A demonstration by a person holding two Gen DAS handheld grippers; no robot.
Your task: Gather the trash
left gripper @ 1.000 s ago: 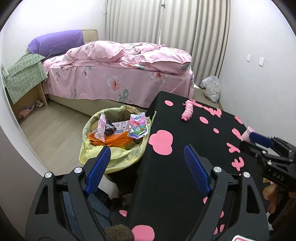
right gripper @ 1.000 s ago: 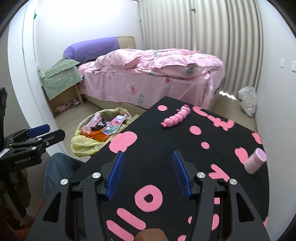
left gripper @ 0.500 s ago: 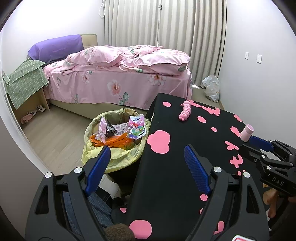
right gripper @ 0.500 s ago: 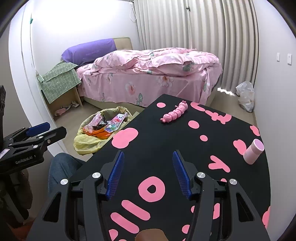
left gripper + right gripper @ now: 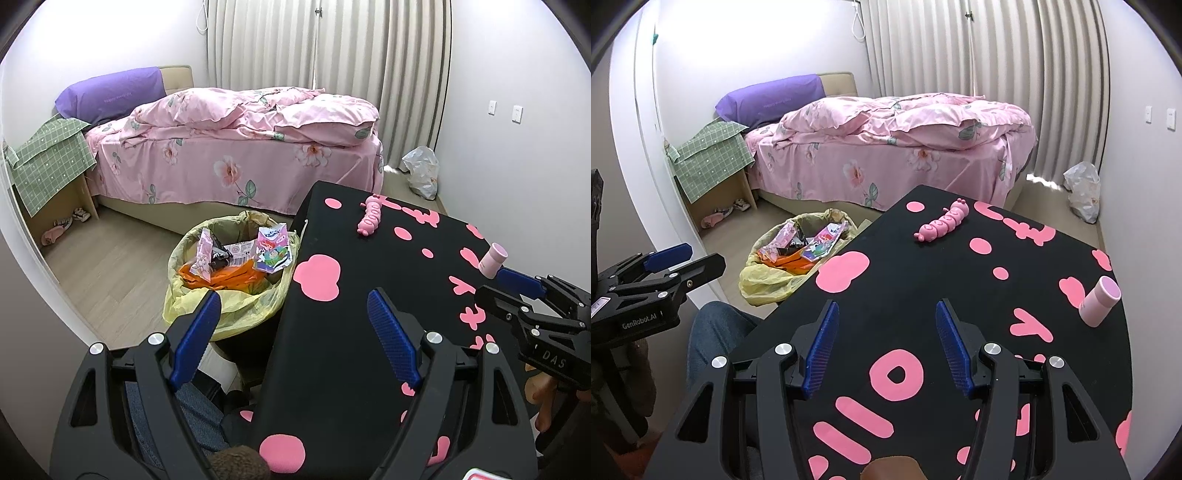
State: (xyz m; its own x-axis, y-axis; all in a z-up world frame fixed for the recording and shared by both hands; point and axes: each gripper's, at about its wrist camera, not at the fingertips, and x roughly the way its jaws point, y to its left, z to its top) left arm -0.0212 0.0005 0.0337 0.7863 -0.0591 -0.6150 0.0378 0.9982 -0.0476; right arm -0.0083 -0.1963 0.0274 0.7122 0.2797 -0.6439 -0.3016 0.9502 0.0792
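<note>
A trash bin lined with a yellow bag (image 5: 192, 295) stands on the floor left of the table, holding several wrappers (image 5: 273, 251); it also shows in the right wrist view (image 5: 764, 280). My left gripper (image 5: 291, 325) is open and empty, above the table's left edge and the bin. My right gripper (image 5: 886, 332) is open and empty over the black table with pink shapes (image 5: 923, 288). The right gripper also shows at the right of the left wrist view (image 5: 517, 286), the left gripper at the left of the right wrist view (image 5: 683, 258).
A pink caterpillar toy (image 5: 942, 221) and a pink cylinder cup (image 5: 1099, 301) lie on the table. A pink bed (image 5: 240, 147) stands beyond, a white plastic bag (image 5: 421, 173) by the curtain, a green cloth over a side shelf (image 5: 48, 162).
Both grippers have drawn back and risen a little, so the table and bin look smaller and farther. Both stay open and empty.
</note>
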